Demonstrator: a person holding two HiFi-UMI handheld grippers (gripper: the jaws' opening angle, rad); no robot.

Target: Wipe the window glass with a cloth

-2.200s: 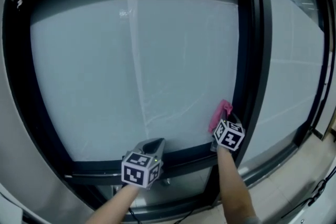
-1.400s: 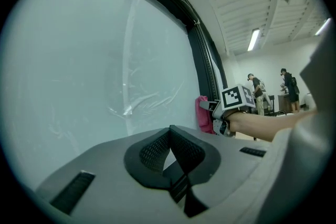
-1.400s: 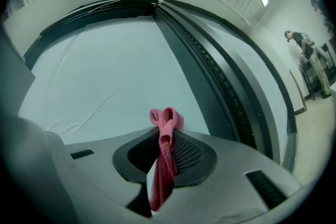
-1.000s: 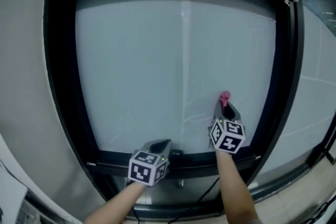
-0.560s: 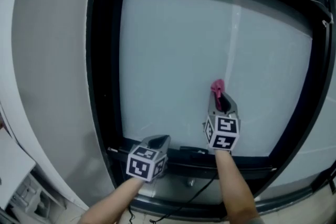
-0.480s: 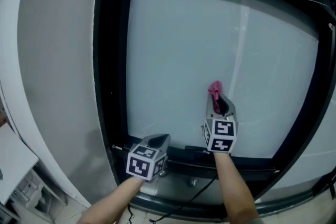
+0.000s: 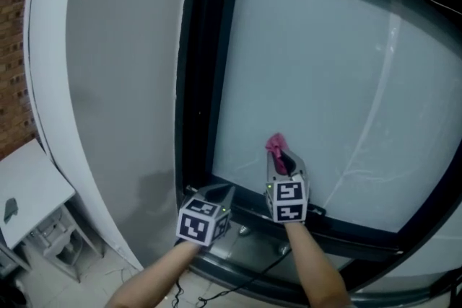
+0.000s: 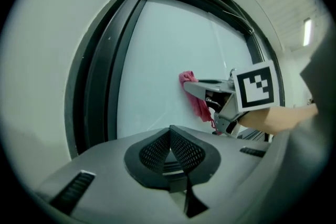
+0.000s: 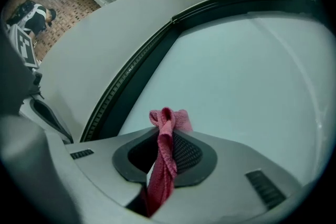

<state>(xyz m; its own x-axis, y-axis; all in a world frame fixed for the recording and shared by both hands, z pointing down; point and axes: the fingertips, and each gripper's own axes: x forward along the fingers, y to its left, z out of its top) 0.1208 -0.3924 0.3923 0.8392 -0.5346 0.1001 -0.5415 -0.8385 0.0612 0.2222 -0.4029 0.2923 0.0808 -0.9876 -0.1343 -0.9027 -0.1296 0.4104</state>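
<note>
Two grippers are held low before the window. The left gripper (image 7: 219,192) has its jaws pressed together on nothing. Just beside it, the right gripper (image 7: 283,161) is clamped on the pink cloth (image 7: 275,146). The cloth is a twisted strip running lengthwise between the jaws, its bunched end poking past the tips and pointing at the window glass (image 7: 325,83). It meets the pane near the lower left corner, by the black frame (image 7: 196,83).
</note>
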